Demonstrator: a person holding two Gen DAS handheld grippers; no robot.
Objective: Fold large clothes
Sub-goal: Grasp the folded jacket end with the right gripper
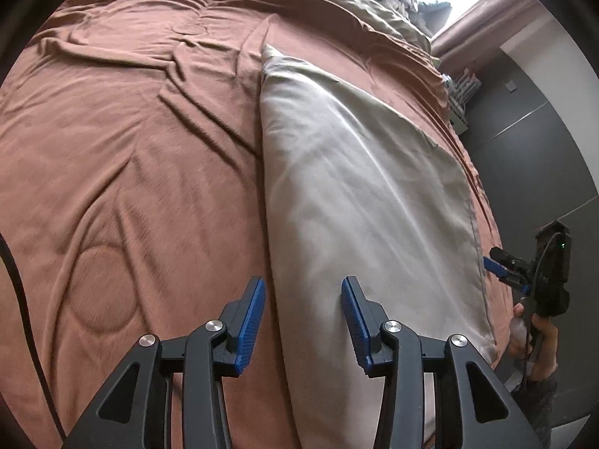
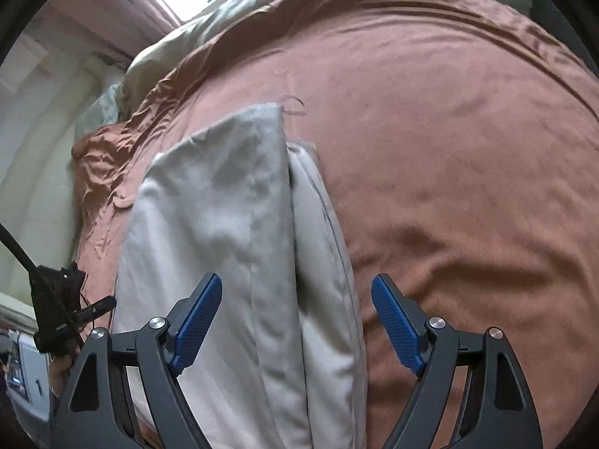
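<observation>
We are seeing the grey cloth [image 1: 359, 187] lying folded lengthwise on the brown cover [image 1: 131, 172], one long edge near the bed's side, wide bare cover lying beyond the other. Left gripper [image 1: 303, 321] is straddling that fold edge, half open, gripping nothing. Right gripper [image 2: 297, 321] is gaping wide over the cloth, empty.

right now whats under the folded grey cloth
The grey cloth lies on a rust-brown bedspread. Whatever lies beneath its own folded layers is covered and cannot be seen.
</observation>
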